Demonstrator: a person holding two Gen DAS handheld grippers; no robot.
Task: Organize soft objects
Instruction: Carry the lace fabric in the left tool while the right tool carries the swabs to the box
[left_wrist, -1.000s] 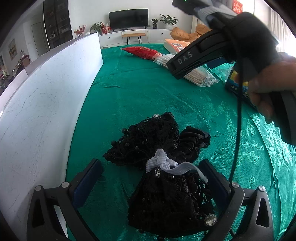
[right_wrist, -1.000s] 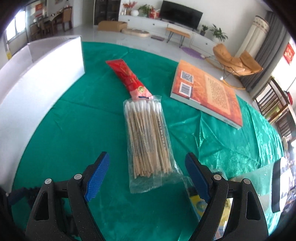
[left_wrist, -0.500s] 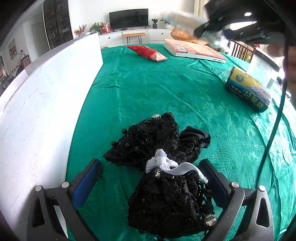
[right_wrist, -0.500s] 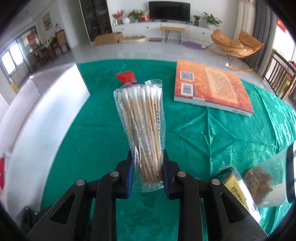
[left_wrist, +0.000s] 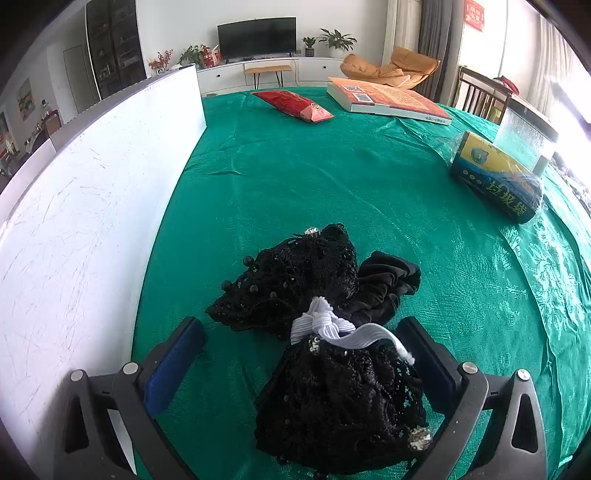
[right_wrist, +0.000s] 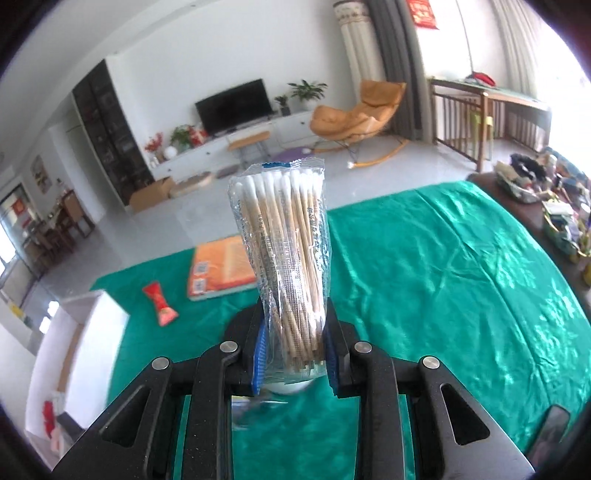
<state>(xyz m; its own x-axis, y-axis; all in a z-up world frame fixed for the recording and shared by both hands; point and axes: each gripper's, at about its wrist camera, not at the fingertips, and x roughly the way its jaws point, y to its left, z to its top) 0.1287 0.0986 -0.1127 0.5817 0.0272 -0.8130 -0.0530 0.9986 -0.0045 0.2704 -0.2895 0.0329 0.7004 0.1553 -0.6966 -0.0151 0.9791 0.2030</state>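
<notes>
A clear packet of cotton swabs (right_wrist: 286, 254) stands upright in my right gripper (right_wrist: 295, 343), whose blue pads press on its lower end, high above the green tablecloth (right_wrist: 443, 266). In the left wrist view a black lace garment (left_wrist: 332, 398) with a white elastic band (left_wrist: 332, 328) lies on the cloth between the wide-apart fingers of my left gripper (left_wrist: 306, 362). A second black lace piece (left_wrist: 295, 273) and a black scrunchie (left_wrist: 384, 284) lie just beyond it. The left pads do not touch the fabric.
A white box wall (left_wrist: 92, 206) runs along the left side of the table. A red packet (left_wrist: 295, 105), an orange book (left_wrist: 388, 99), a blue-yellow box (left_wrist: 495, 177) and a clear container (left_wrist: 524, 136) lie farther off. A cluttered side table (right_wrist: 554, 199) stands at the right.
My right gripper closed on the cotton swab packet, lifted it off the cloth, rolled and swung to the right. It has left the left wrist view. The left gripper stayed still.
</notes>
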